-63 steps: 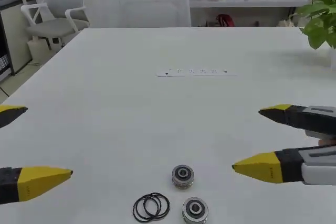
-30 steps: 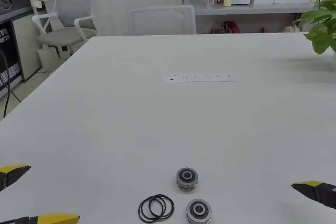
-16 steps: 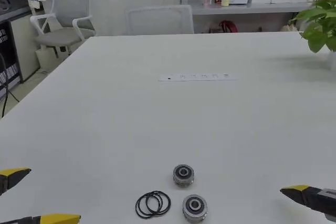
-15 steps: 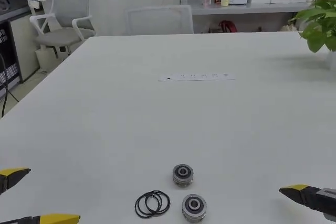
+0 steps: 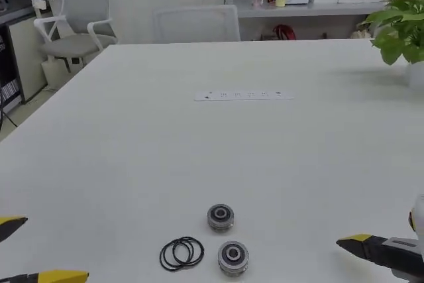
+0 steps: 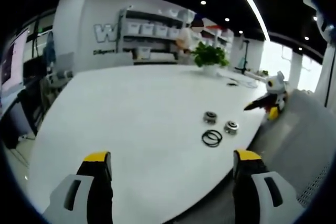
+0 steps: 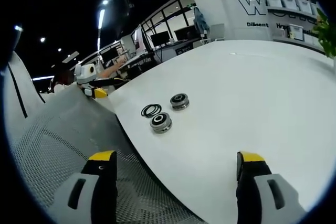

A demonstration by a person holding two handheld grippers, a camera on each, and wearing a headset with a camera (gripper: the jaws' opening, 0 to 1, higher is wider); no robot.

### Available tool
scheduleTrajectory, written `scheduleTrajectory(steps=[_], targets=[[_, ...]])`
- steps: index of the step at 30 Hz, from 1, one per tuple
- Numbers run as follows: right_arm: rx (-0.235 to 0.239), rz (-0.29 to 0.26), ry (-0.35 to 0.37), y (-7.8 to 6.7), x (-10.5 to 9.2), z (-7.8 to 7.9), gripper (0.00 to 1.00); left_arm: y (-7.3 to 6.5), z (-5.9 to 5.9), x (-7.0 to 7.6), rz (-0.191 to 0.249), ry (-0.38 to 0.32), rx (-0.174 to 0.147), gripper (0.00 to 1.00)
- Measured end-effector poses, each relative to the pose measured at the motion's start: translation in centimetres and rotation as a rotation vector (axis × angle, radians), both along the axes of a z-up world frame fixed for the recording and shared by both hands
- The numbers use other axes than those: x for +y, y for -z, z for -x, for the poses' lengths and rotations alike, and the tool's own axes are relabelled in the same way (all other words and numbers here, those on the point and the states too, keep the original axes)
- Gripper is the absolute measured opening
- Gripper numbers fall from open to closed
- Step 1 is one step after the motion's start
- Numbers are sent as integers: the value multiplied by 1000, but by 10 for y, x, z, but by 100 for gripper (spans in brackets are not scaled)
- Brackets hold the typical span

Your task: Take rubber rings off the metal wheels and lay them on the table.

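At the near edge of the white table (image 5: 199,150), the rubber rings (image 5: 181,254) lie in a small overlapping heap of several loops. They sit just left of the nearer wheel (image 5: 232,257), with the farther wheel (image 5: 220,217) close behind it and apart from both. Each wheel rests flat, hub upward. The left gripper (image 6: 172,158) hangs off the table's left side with its jaws spread wide and nothing between them. The right gripper (image 7: 176,157) is likewise spread and empty, out to the right, well apart from the wheels. Judging by the loose heap, much of the stripping looks done. Whether a ring is left in either wheel's groove is too small to tell (the rims read as bare metal from above, though the right gripper view hints at a darker band on the nearer wheel). If any remains, it must be pulled off and laid beside the heap.
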State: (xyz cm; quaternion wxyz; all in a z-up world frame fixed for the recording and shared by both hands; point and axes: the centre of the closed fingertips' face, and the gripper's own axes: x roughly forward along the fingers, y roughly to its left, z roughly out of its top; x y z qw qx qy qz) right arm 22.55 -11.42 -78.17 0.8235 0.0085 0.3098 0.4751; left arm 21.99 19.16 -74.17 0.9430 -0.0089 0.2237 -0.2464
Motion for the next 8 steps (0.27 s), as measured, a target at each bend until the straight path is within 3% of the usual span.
scheduleTrajectory(steps=[8], targets=[[17, -11, -3, 1, -5, 1, 90, 2, 6, -7, 34, -17, 14, 99]])
